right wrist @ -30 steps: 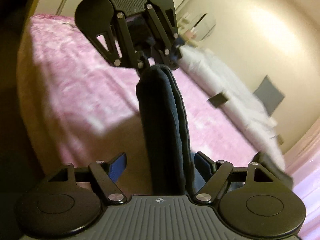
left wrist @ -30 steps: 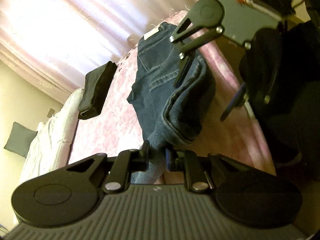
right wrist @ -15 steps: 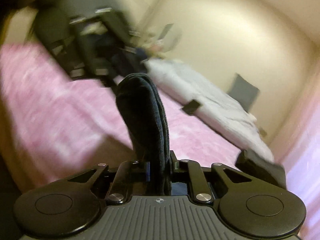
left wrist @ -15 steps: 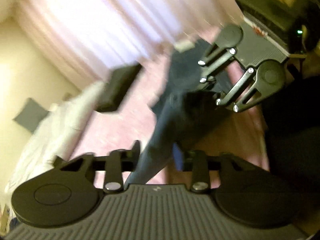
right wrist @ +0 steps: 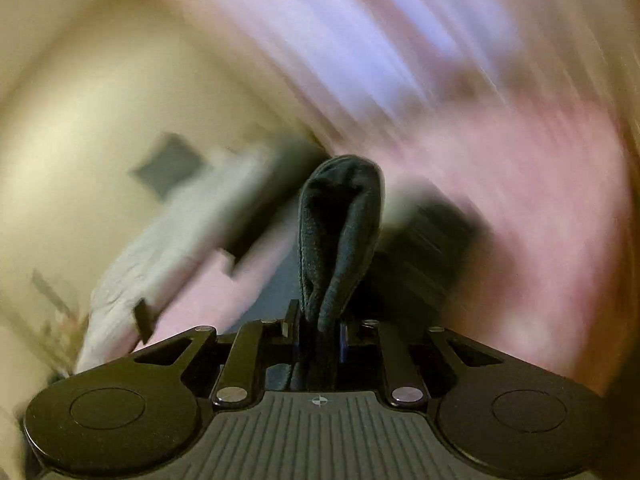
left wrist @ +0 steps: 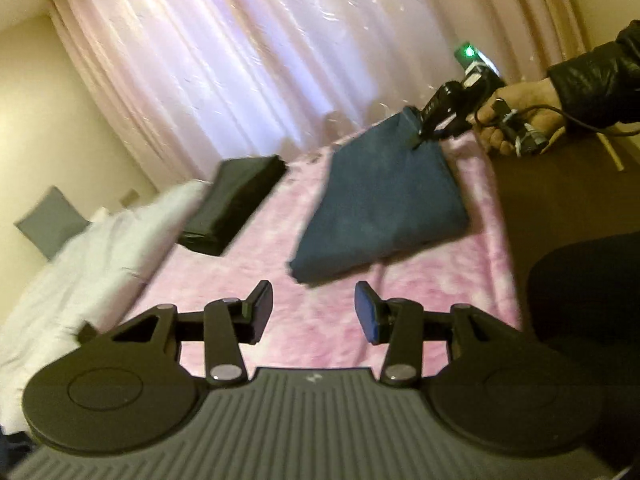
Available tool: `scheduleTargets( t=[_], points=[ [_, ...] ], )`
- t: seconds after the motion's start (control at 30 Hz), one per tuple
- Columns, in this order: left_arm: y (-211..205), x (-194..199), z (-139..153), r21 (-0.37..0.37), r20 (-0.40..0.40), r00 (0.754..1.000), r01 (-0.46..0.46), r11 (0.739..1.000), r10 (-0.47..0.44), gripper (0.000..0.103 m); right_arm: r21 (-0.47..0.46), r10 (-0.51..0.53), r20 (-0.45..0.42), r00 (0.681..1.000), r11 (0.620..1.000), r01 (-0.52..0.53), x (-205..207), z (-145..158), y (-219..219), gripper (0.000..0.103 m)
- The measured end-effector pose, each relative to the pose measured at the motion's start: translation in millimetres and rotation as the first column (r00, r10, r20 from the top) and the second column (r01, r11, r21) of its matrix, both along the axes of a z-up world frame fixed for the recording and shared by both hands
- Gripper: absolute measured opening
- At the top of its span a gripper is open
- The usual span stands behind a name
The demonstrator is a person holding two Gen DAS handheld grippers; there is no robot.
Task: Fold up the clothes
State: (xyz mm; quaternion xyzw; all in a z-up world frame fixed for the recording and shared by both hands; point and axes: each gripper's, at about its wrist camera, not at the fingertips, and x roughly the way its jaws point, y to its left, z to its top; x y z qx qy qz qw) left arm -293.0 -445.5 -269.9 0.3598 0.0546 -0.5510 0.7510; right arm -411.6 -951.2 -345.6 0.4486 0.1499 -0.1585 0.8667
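Note:
The folded dark blue jeans [left wrist: 384, 208] lie on the pink bed cover [left wrist: 280, 264] in the left wrist view. My left gripper [left wrist: 314, 312] is open and empty, a little short of the jeans' near corner. My right gripper [left wrist: 420, 140] is shut on the far corner of the jeans, held by a hand in a black sleeve. In the blurred right wrist view a fold of the jeans [right wrist: 340, 232] stands up between my right gripper's [right wrist: 318, 334] closed jaws.
A folded black garment [left wrist: 236, 204] lies on the bed to the left of the jeans. White bedding [left wrist: 80, 264] and a grey pillow [left wrist: 50, 220] are at the far left. Pink curtains [left wrist: 260, 60] hang behind. Brown floor [left wrist: 560, 200] borders the bed at right.
My left gripper has let go of the jeans, opened and drawn back. The jeans now lie folded on the bed. My right gripper has swung away to the far corner, still holding the cloth.

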Motion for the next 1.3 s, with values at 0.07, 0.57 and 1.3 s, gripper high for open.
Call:
scheduleTargets(
  t=[0.07,0.57,1.3],
  points=[
    [-9.1,-3.4,-6.2,0.007,-0.025,1.0,0.012,1.0,-0.012,0.041,0.017,0.006,0.029,1.0,1.0,-0.007,-7.0,-2.7,-3.5,0.016],
    [-83.9,0.8,-35.2,-0.003,-0.232,0.972,-0.045,0.999,0.043,0.044,0.058,0.004,0.037,0.999,0.998,-0.006,-4.7,-1.4,-29.1,0.018],
    [-167.9,74.0,-62.3,-0.012,-0.483,0.855,-0.222,0.975,0.189,0.043,-0.517,0.182,-0.213,0.96,0.813,-0.269,42.9,92.0,8.9,0.066]
  ],
)
